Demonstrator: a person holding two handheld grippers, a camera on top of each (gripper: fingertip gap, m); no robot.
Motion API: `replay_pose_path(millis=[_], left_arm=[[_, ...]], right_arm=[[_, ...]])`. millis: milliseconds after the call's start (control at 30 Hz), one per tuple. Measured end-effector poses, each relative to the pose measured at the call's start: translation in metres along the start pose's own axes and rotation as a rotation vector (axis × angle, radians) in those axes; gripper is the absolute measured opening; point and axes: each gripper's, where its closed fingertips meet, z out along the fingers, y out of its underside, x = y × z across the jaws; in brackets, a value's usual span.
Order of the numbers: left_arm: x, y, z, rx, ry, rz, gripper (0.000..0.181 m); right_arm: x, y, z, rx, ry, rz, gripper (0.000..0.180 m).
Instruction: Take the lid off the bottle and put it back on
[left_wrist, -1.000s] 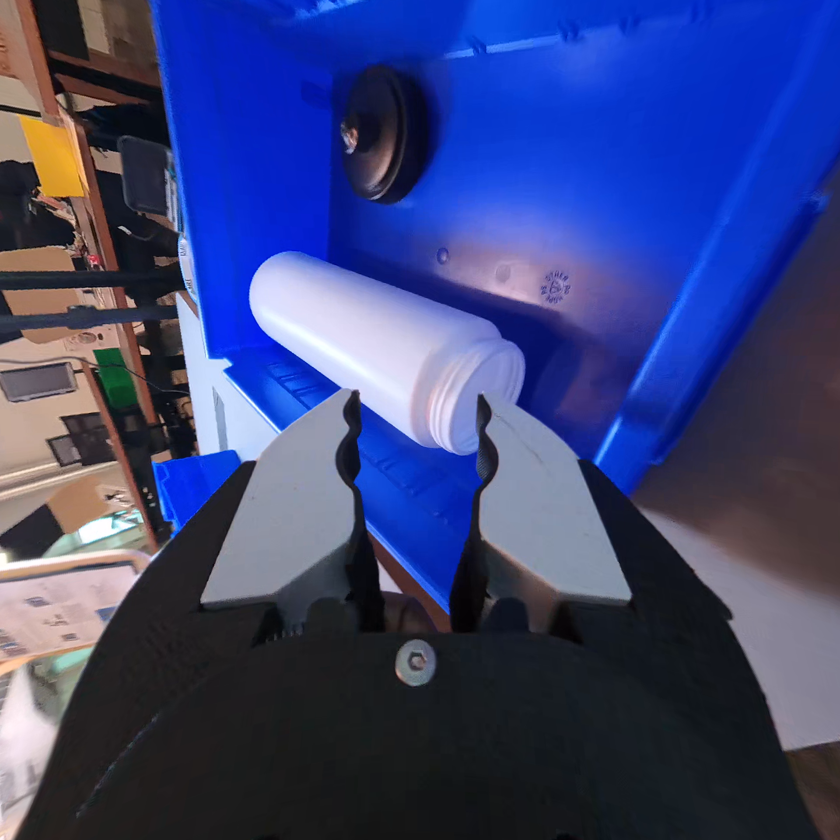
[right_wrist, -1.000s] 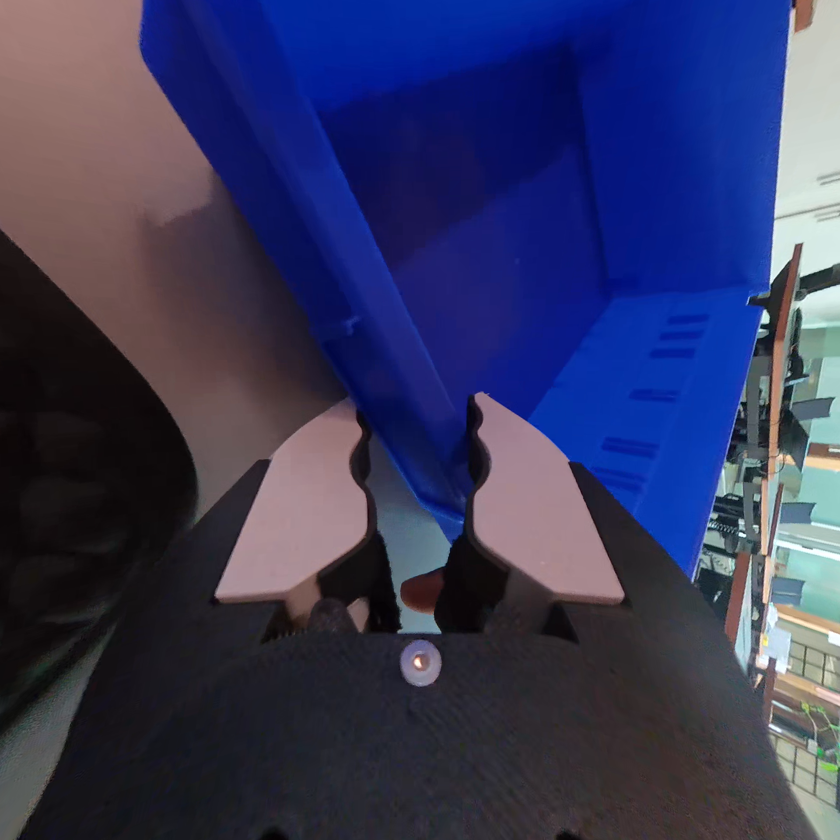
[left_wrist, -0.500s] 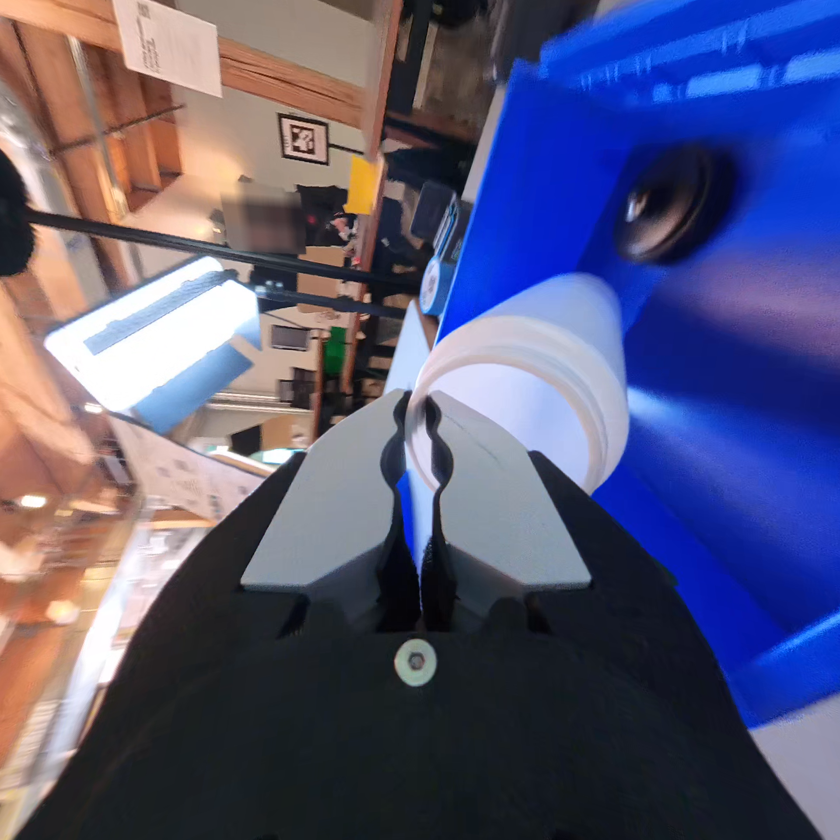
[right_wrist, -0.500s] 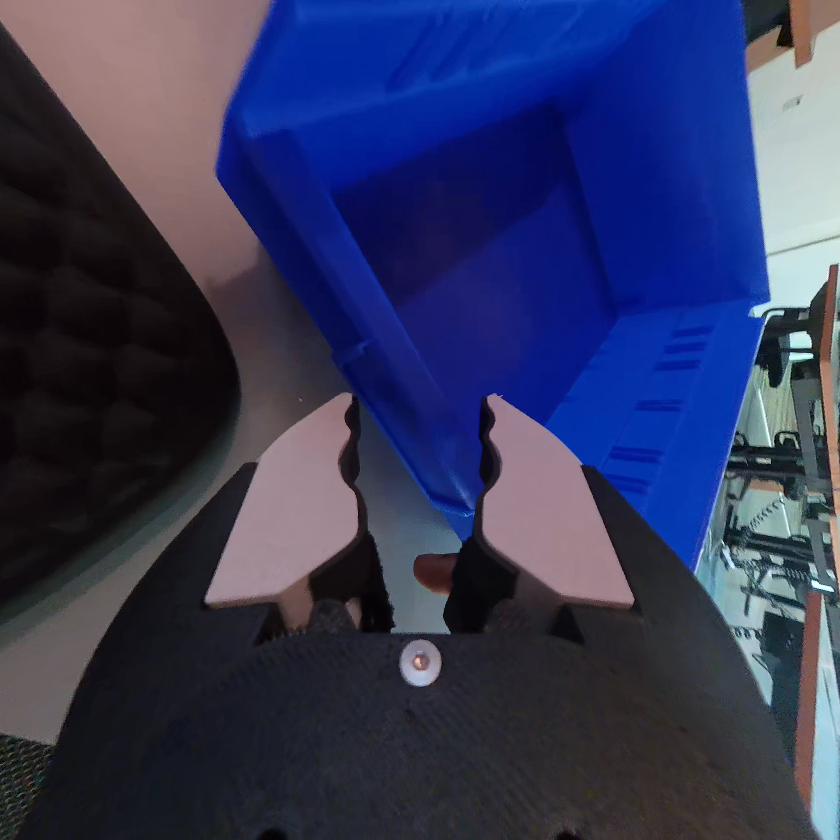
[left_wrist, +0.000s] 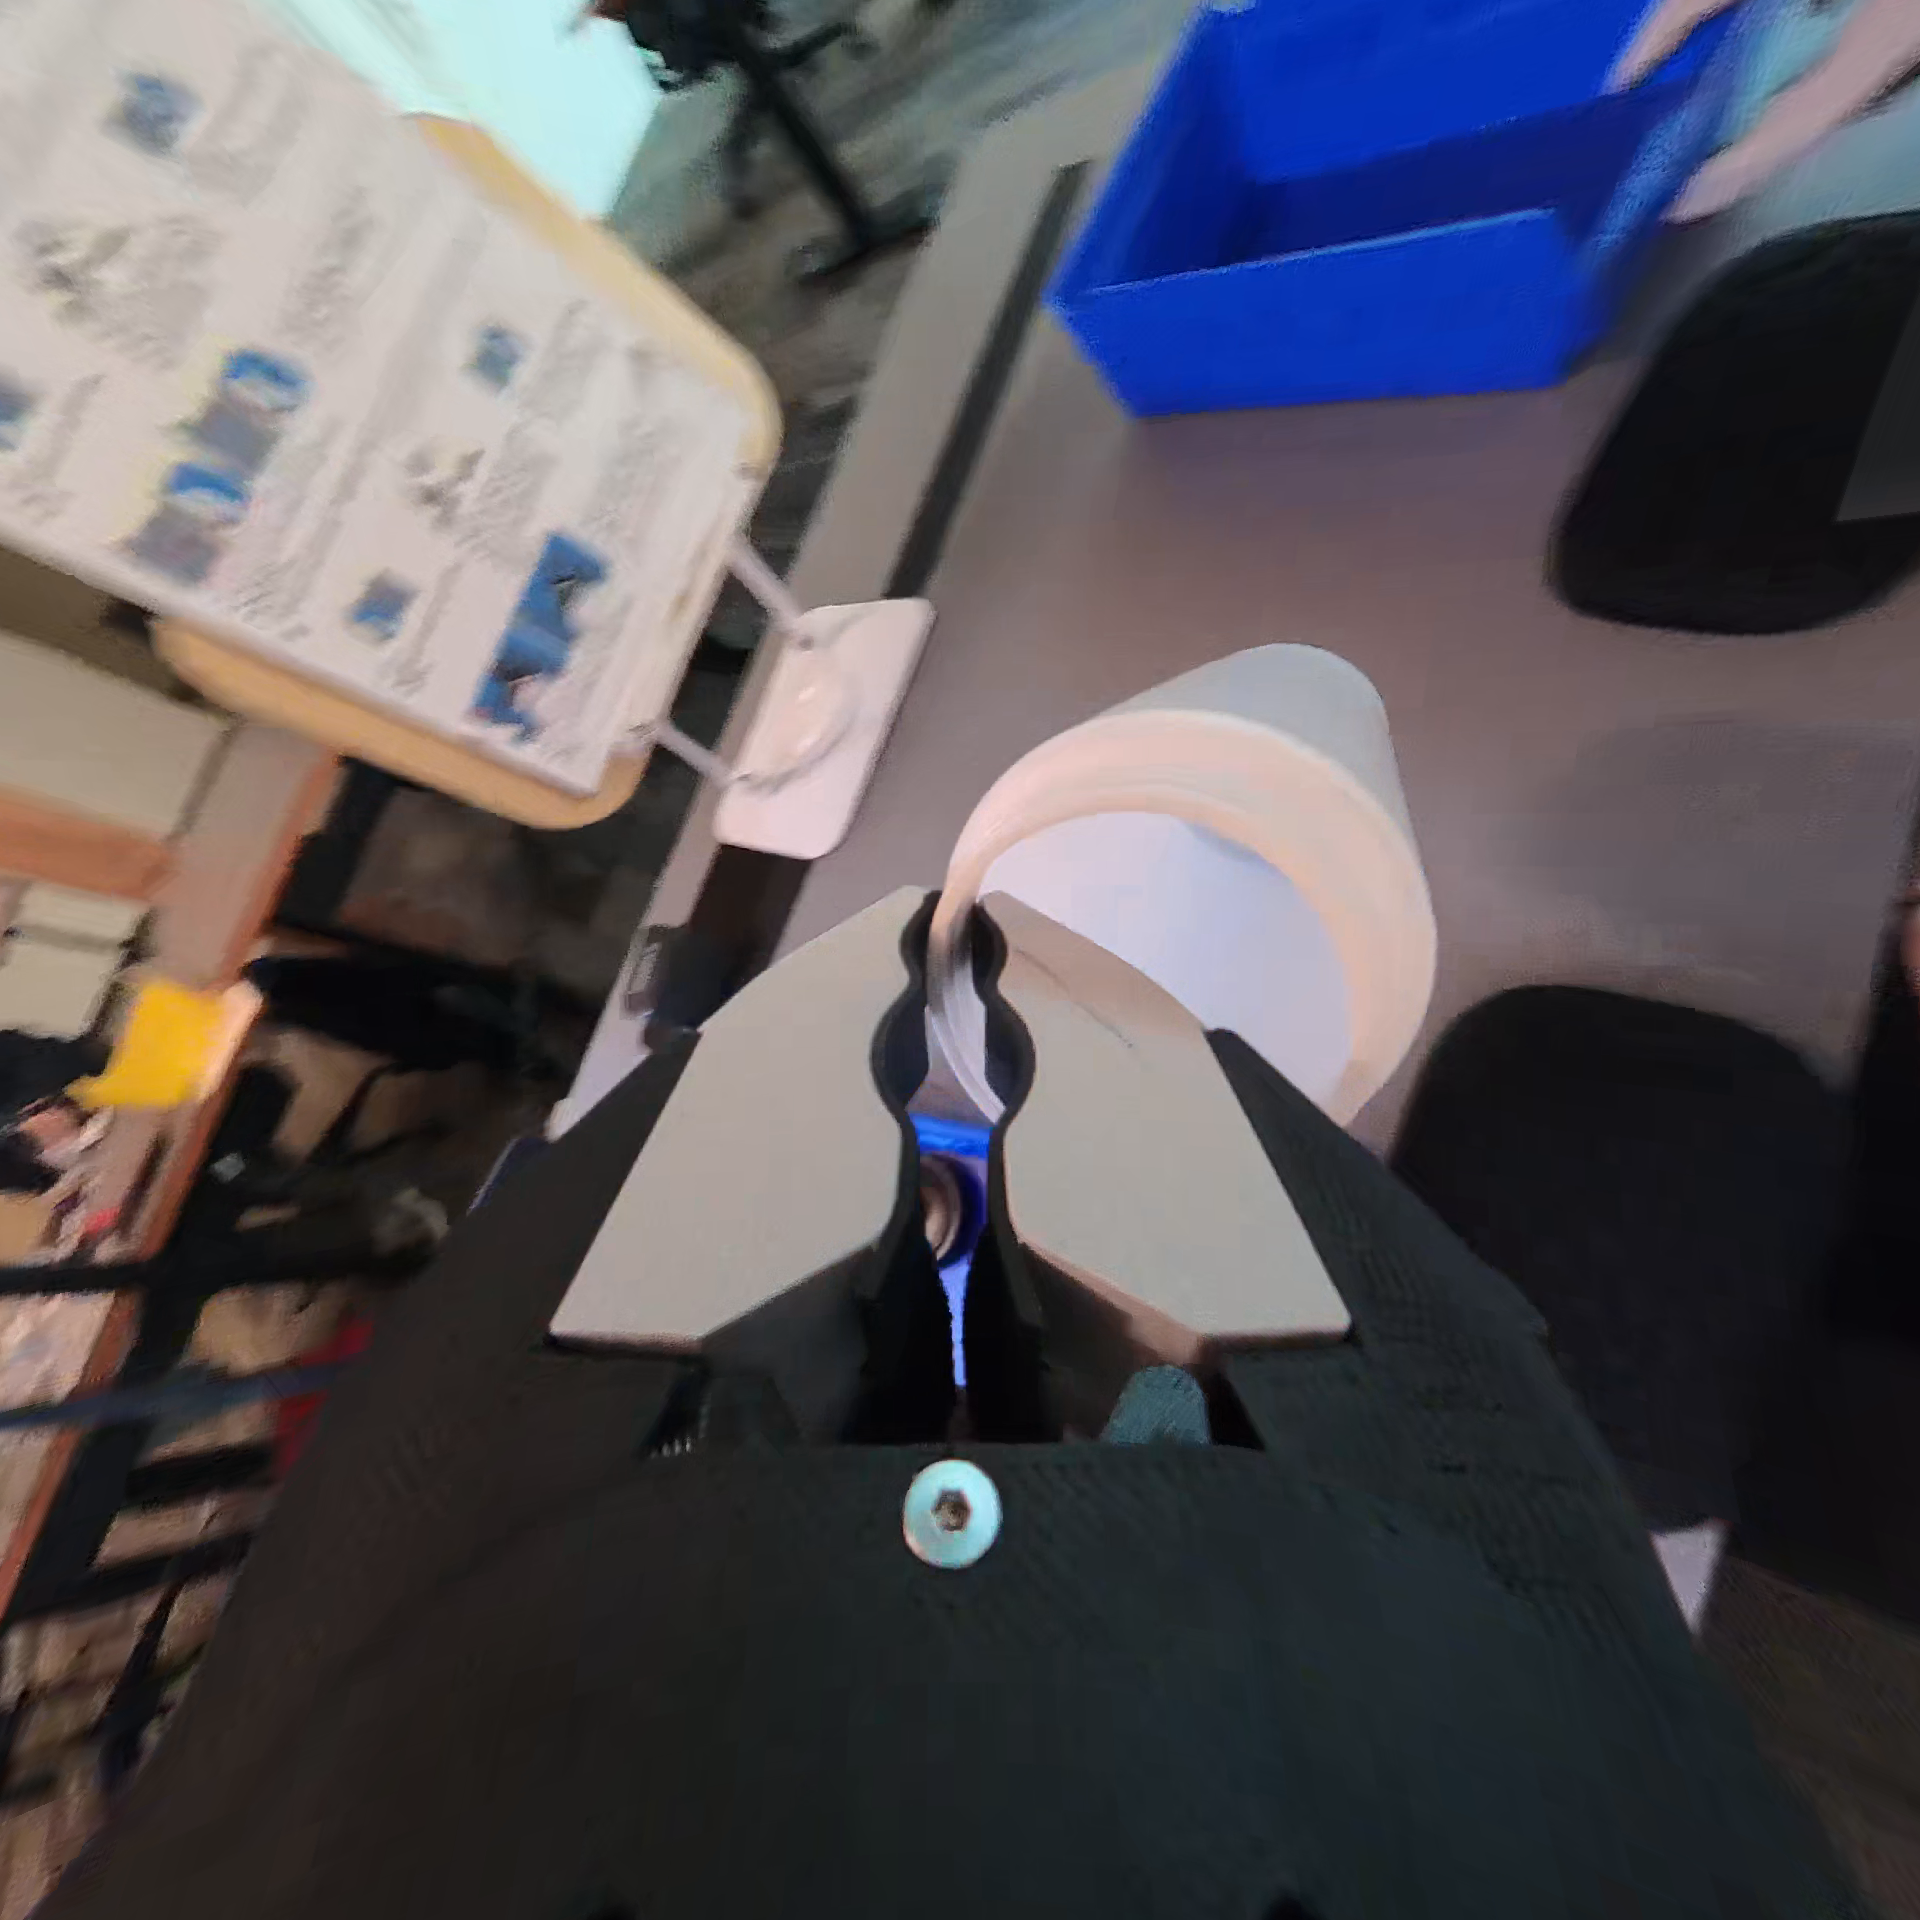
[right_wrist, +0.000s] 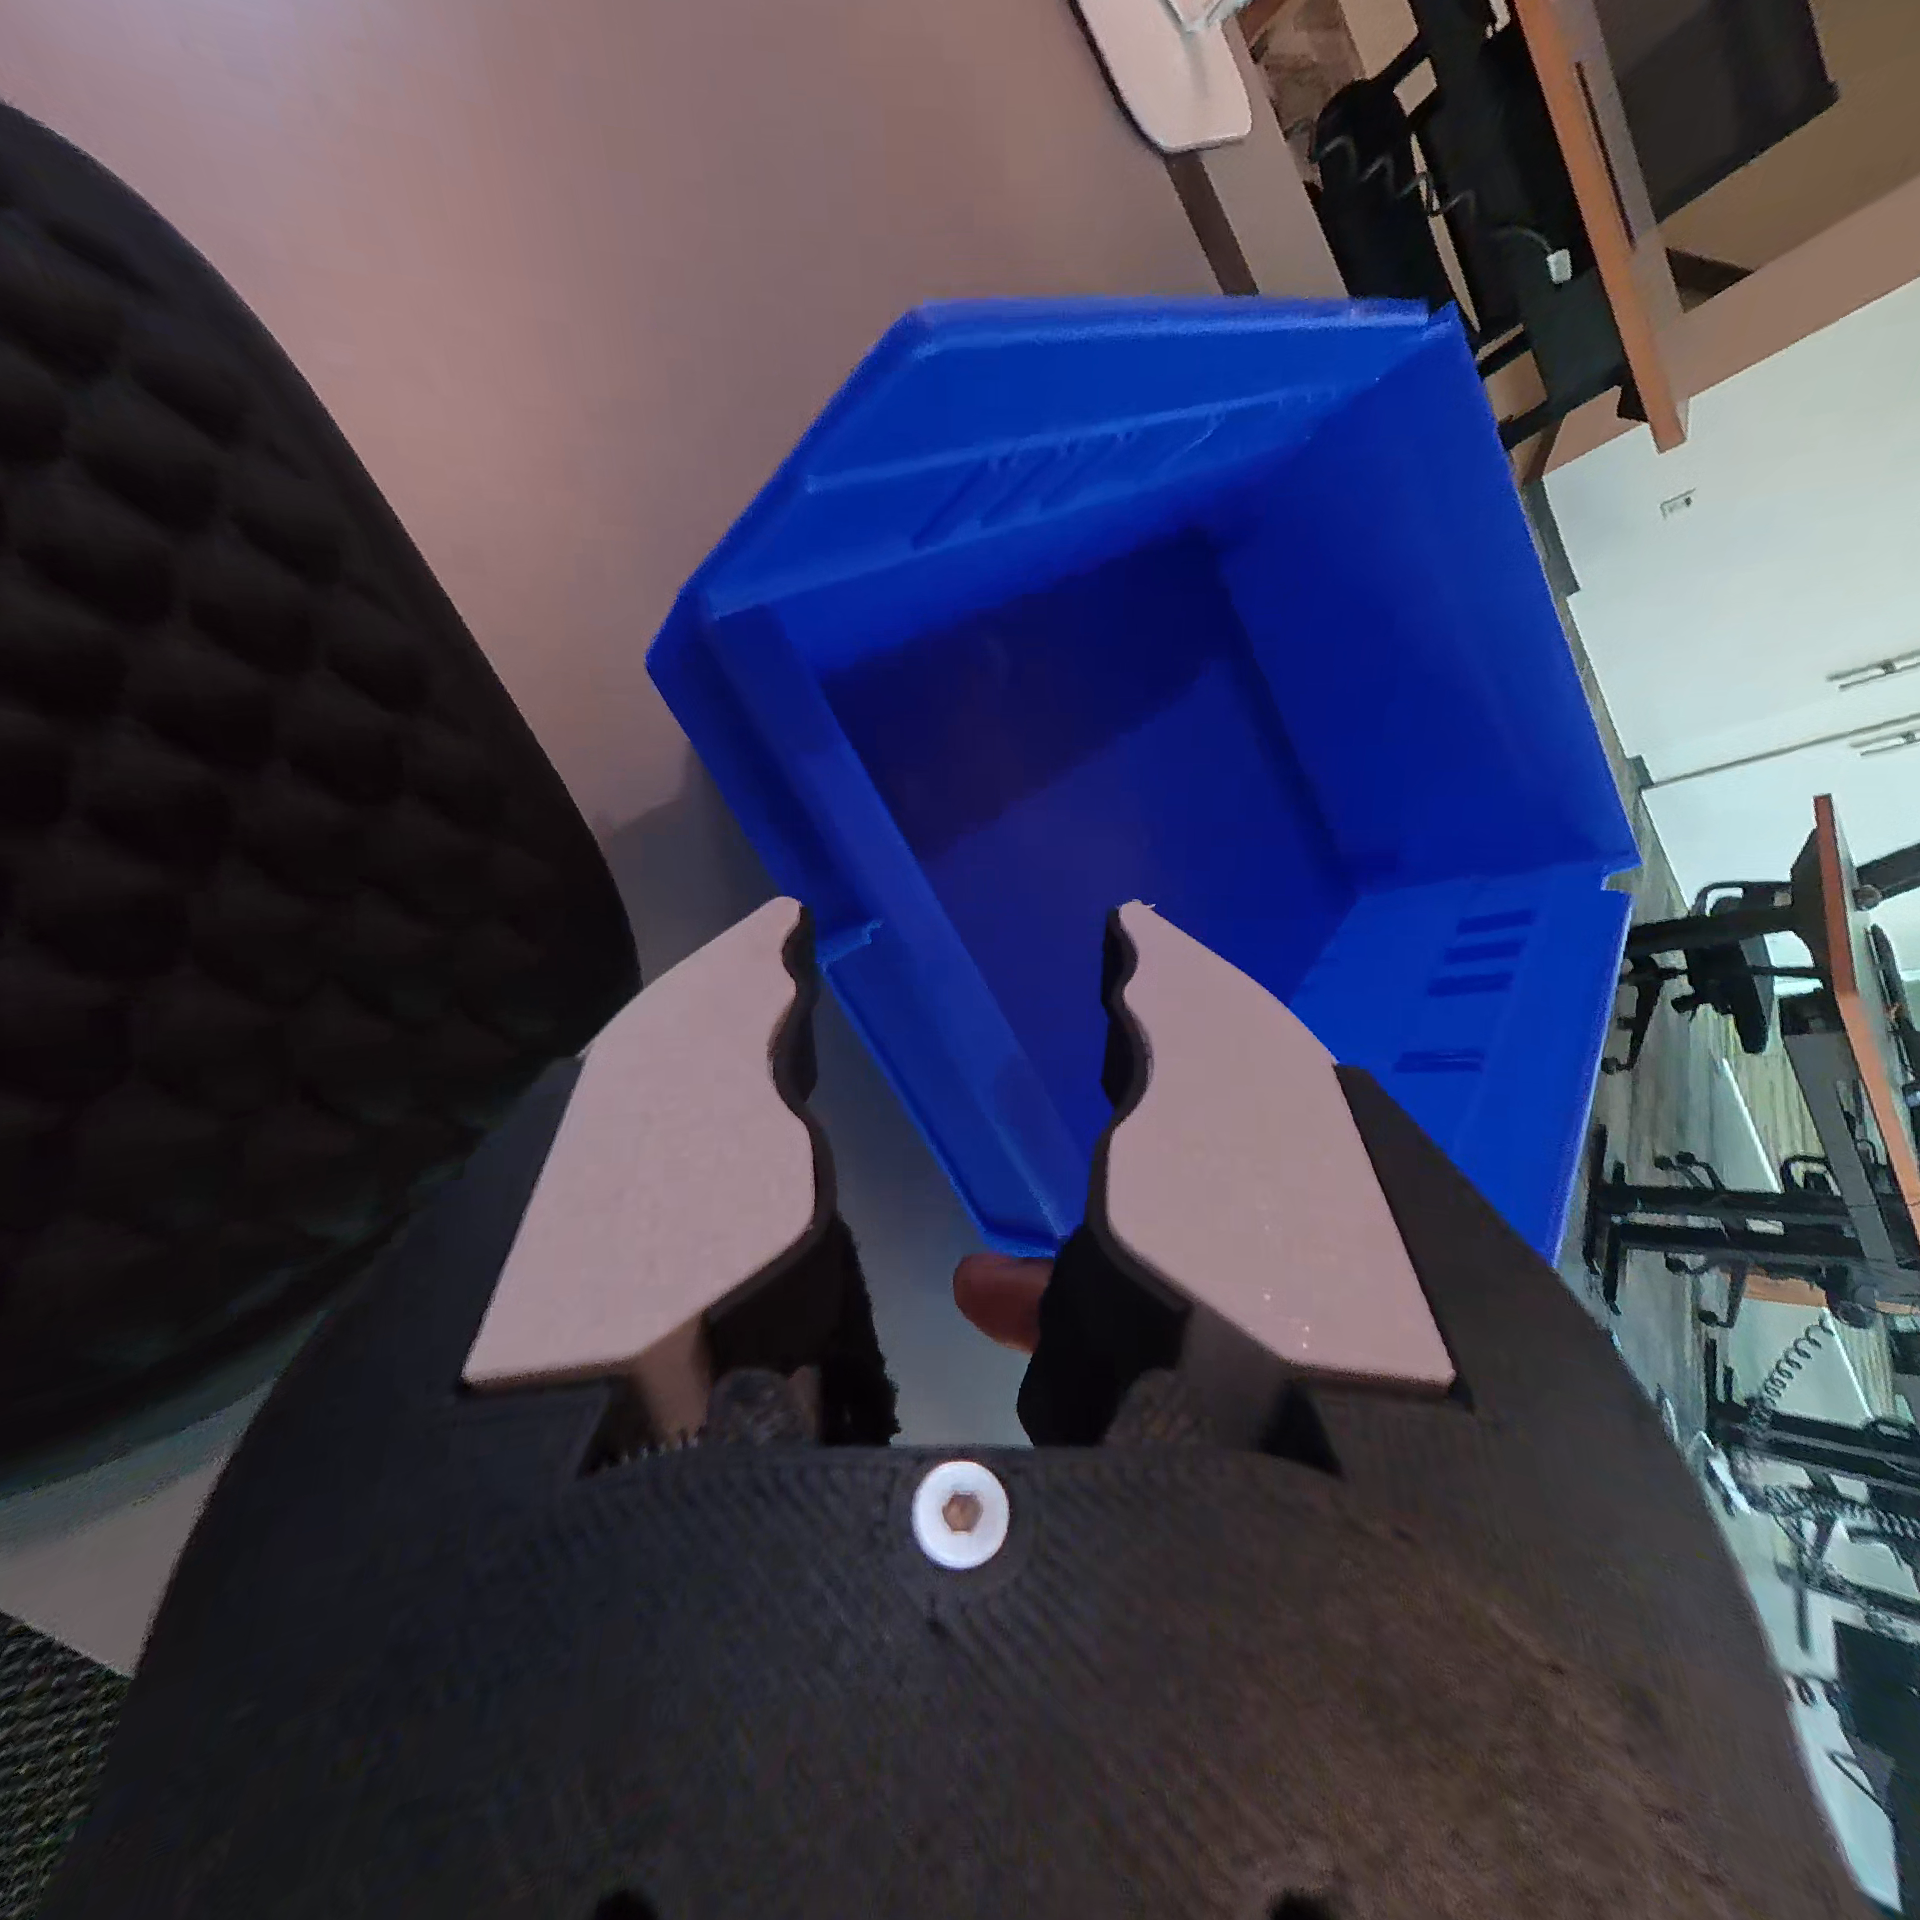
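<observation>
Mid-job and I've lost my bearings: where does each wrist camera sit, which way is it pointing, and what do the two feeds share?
Left wrist view: on the left gripper, looking along its fingers, shut on the rim of the open white plastic bottle, over the grey table.
Right wrist view: on the right gripper, open and empty, looking into the blue plastic bin; a fingertip shows between the fingers.
Shared: the blue plastic bin and the grey table.

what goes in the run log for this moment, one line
left tongs: shut on bottle rim, lidless, above grey table | right tongs: open, empty, facing blue bin | lid: not in view
</observation>
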Motion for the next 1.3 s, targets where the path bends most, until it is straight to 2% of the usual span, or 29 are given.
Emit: replay_pose_path(millis=[167,267,400,533,633,700,767,867,933,1000,1067,1100,1133,1233,1300], left_arm=[[0.057,-0.011,0.066,-0.207,0.329,0.096,0.005],[0.080,-0.001,0.105,-0.356,0.432,0.168,0.005],[0.100,0.000,0.140,-0.461,0.531,0.231,0.006],[0.100,-0.010,0.159,-0.464,0.555,0.240,0.006],[0.095,-0.011,0.163,-0.467,0.551,0.226,0.021],[0.087,-0.014,0.159,-0.439,0.531,0.193,0.041],[0.075,-0.018,0.150,-0.391,0.497,0.153,0.049],[0.042,-0.028,0.126,-0.238,0.381,0.039,0.060],[0.003,-0.027,0.109,-0.101,0.198,-0.073,0.061],[-0.053,0.000,0.092,-0.024,-0.109,-0.193,0.061],[-0.102,0.060,0.074,-0.061,-0.417,-0.311,0.061],[-0.112,0.096,0.071,-0.112,-0.490,-0.371,0.065],[-0.111,0.133,0.075,-0.167,-0.486,-0.446,0.074],[-0.076,0.226,0.111,-0.305,-0.292,-0.725,0.108],[-0.053,0.268,0.132,-0.390,-0.217,-0.783,0.114]], right_arm=[[-0.009,-0.019,-0.002,0.117,-0.062,0.020,0.054],[-0.016,-0.021,-0.002,0.135,-0.108,0.033,0.054],[-0.017,-0.018,-0.001,0.129,-0.116,0.037,0.054],[-0.017,-0.016,-0.002,0.131,-0.117,0.042,0.055],[-0.015,-0.015,-0.003,0.133,-0.112,0.046,0.055],[-0.015,-0.015,-0.005,0.141,-0.109,0.050,0.055],[-0.013,-0.014,-0.005,0.143,-0.103,0.055,0.055],[-0.012,-0.012,-0.005,0.138,-0.101,0.059,0.055],[-0.013,-0.013,-0.005,0.140,-0.102,0.059,0.055],[-0.014,-0.014,-0.003,0.137,-0.106,0.055,0.055],[-0.016,-0.017,-0.002,0.133,-0.112,0.043,0.055],[-0.017,-0.019,-0.002,0.134,-0.115,0.037,0.055],[-0.018,-0.021,-0.001,0.134,-0.119,0.032,0.055],[-0.018,-0.026,-0.001,0.135,-0.123,0.021,0.055],[-0.018,-0.027,-0.001,0.129,-0.125,0.019,0.055]])
